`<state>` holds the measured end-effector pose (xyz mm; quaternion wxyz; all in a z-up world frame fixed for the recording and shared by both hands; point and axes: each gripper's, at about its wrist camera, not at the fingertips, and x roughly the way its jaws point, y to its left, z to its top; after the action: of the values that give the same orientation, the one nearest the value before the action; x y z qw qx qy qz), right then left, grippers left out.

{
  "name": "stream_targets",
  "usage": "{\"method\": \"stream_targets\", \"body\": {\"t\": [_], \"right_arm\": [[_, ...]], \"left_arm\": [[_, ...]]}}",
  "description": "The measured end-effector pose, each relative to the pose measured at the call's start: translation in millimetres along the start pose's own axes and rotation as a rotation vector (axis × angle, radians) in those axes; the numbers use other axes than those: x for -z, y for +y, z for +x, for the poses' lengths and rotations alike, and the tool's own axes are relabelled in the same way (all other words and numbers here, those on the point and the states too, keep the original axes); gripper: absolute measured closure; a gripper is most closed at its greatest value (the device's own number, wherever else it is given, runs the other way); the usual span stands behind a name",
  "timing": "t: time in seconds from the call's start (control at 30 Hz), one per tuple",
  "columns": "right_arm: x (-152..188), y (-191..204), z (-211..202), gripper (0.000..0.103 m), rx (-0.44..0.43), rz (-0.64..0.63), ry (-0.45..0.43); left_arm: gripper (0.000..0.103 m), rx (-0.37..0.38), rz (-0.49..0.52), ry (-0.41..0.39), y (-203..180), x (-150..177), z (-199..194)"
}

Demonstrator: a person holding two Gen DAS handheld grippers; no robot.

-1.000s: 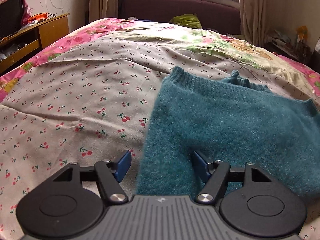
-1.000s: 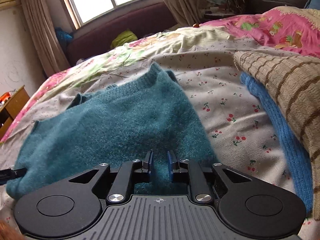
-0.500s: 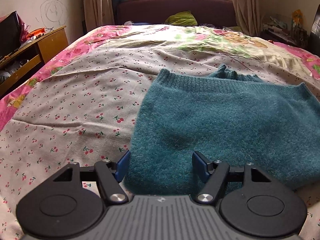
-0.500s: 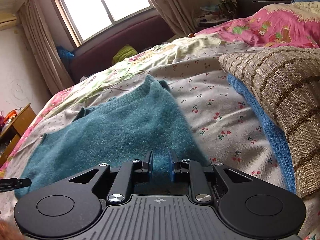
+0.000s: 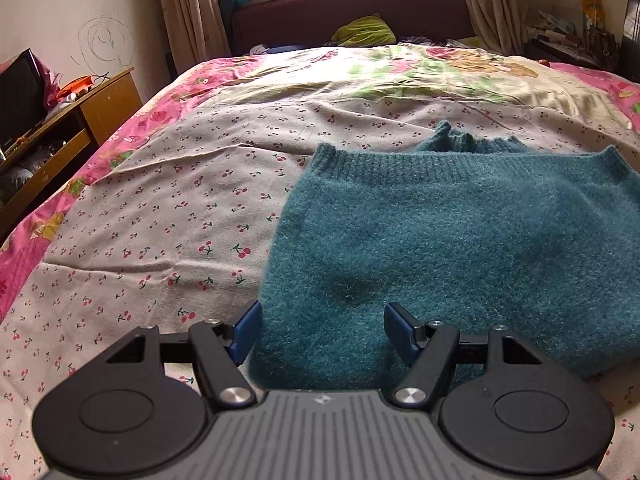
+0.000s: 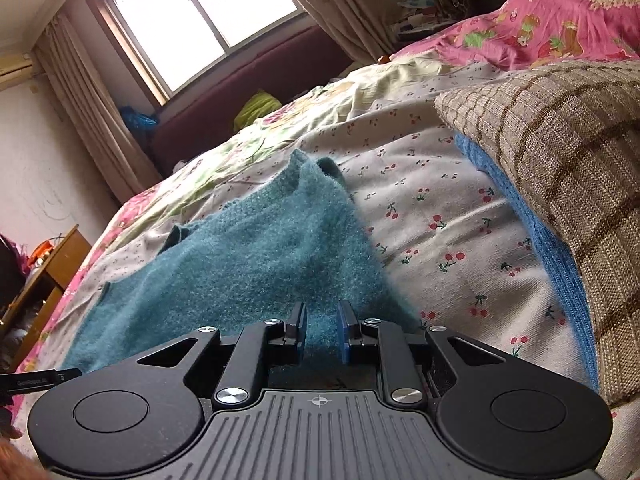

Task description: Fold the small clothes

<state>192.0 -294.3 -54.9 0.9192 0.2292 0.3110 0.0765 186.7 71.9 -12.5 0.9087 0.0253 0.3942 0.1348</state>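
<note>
A fuzzy teal knitted sweater (image 5: 460, 240) lies folded on the cherry-print bedsheet (image 5: 180, 208). My left gripper (image 5: 322, 330) is open, its blue pads on either side of the sweater's near left edge, with the fabric between them. In the right wrist view the same sweater (image 6: 256, 252) stretches away to the left. My right gripper (image 6: 321, 330) has its jaws nearly closed, with a narrow gap, over the sweater's near right edge; whether it pinches the fabric is unclear.
A brown checked cushion (image 6: 568, 168) lies over a blue knit garment (image 6: 544, 248) at the right. A wooden cabinet (image 5: 68, 128) stands left of the bed. A dark red sofa (image 5: 352, 16) with a green cloth sits under the window.
Both grippers have tilted upward and drawn back slightly along the sweater's near edge. The left jaws stay wide; the right jaws stay narrow. The sweater lies much the same.
</note>
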Motion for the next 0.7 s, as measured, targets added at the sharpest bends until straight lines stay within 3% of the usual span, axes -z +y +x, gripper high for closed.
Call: {"method": "stream_targets", "body": {"t": [0.4,0.6,0.7], "right_arm": [[-8,-9,-14,0.084,0.003,0.055,-0.049],[-22,-12,-13,0.072,0.011,0.041,-0.087],[-39,-15,7,0.064,0.03,0.021,-0.052]], "left_arm": [[0.025,0.071,0.042,-0.048,-33,-14,-15],[0.025,0.113,0.085,-0.04,-55,-13,-6],[0.025,0.122,0.106,-0.034,-65,-17,2]]}}
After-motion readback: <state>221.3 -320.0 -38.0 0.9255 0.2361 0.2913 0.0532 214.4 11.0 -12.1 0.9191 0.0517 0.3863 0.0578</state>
